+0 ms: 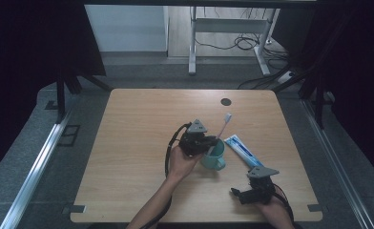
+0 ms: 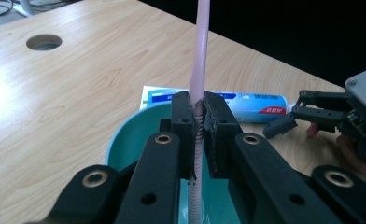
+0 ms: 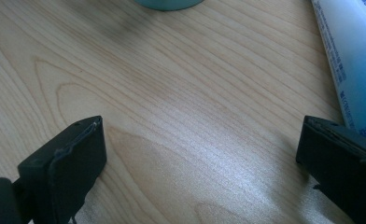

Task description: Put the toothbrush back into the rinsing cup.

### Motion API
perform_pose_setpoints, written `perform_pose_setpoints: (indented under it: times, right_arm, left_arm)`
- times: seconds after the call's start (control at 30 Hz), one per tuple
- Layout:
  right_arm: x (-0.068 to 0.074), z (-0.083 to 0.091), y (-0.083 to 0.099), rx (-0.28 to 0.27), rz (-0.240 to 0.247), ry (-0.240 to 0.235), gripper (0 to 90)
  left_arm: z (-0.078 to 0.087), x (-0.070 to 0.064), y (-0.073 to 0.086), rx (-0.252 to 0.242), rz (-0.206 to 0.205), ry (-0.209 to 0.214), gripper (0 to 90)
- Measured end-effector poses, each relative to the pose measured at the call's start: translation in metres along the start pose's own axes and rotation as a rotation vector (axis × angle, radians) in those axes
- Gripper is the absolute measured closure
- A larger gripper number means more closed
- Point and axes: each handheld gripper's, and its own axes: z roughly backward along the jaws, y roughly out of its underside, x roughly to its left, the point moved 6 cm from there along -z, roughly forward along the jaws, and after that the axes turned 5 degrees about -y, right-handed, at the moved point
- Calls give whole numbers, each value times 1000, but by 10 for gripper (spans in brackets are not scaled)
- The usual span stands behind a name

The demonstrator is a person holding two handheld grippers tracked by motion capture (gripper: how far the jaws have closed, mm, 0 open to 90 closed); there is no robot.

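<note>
A: Pale pink plastic toothbrush [image 2: 200,60], upright, handle clamped between the left gripper [image 2: 199,122] jaws; lower end stands inside the teal ceramic cup [image 1: 215,156] near the middle of the light wooden table [image 1: 142,143]. Head cut off by the top edge in the left gripper view.

B: Cup bottom hidden behind the jaws there. White-and-blue toothpaste tube [image 1: 241,149] lies flat just beside the cup. Right gripper [image 3: 197,154] jaws spread wide over bare wood, holding nothing; the tube is cut off at that frame's right edge.
</note>
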Motion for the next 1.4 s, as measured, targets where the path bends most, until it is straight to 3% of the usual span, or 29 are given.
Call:
perform_pose_setpoints:
  times: [0.7, 1.4]
  right_arm:
    - [0, 0, 0, 0, 0, 0, 11]
    - [0, 0, 0, 0, -2, 0, 11]
  left_arm:
    - [-15, -6, 15, 69, -31, -22, 833]
    - [-23, -4, 23, 138, -32, -51, 821]
